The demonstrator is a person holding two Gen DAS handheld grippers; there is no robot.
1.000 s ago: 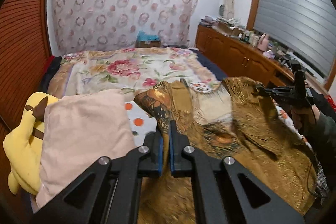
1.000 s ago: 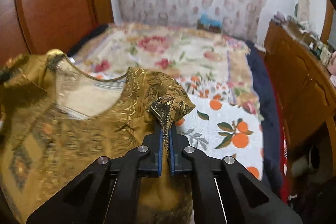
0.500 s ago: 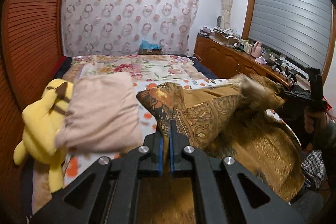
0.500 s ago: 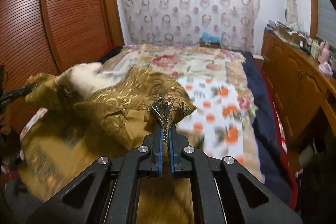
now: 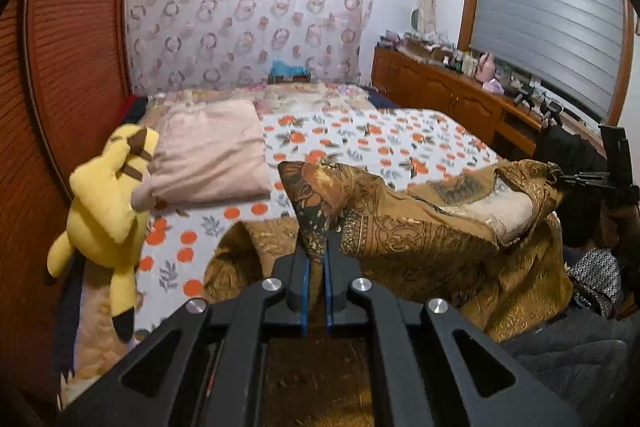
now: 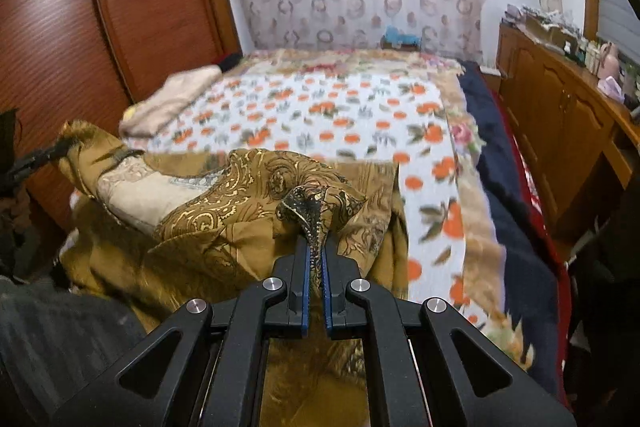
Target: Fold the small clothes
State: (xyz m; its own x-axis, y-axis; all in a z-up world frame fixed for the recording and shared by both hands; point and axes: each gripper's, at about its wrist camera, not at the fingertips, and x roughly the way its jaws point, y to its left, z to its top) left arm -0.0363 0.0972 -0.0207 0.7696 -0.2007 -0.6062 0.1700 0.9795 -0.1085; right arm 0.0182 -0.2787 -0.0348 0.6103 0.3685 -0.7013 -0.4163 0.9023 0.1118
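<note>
A golden-brown patterned garment (image 5: 420,227) hangs stretched between my two grippers above the near end of the bed. My left gripper (image 5: 316,259) is shut on one shoulder corner of it. My right gripper (image 6: 316,259) is shut on the other corner; it shows in the left wrist view at the far right (image 5: 576,179). In the right wrist view the garment (image 6: 224,211) sags in the middle with its pale lining showing, and the left gripper (image 6: 44,155) holds its far corner at the left edge.
The bed has an orange-print sheet (image 5: 360,135). A folded pink cloth (image 5: 212,151) and a yellow plush toy (image 5: 108,203) lie at its left side by the wooden wardrobe (image 5: 80,67). A wooden dresser (image 5: 452,99) stands to the right of the bed.
Both grippers have lifted and drawn back toward the foot of the bed with the garment held. More of the orange-print sheet now shows beyond it.
</note>
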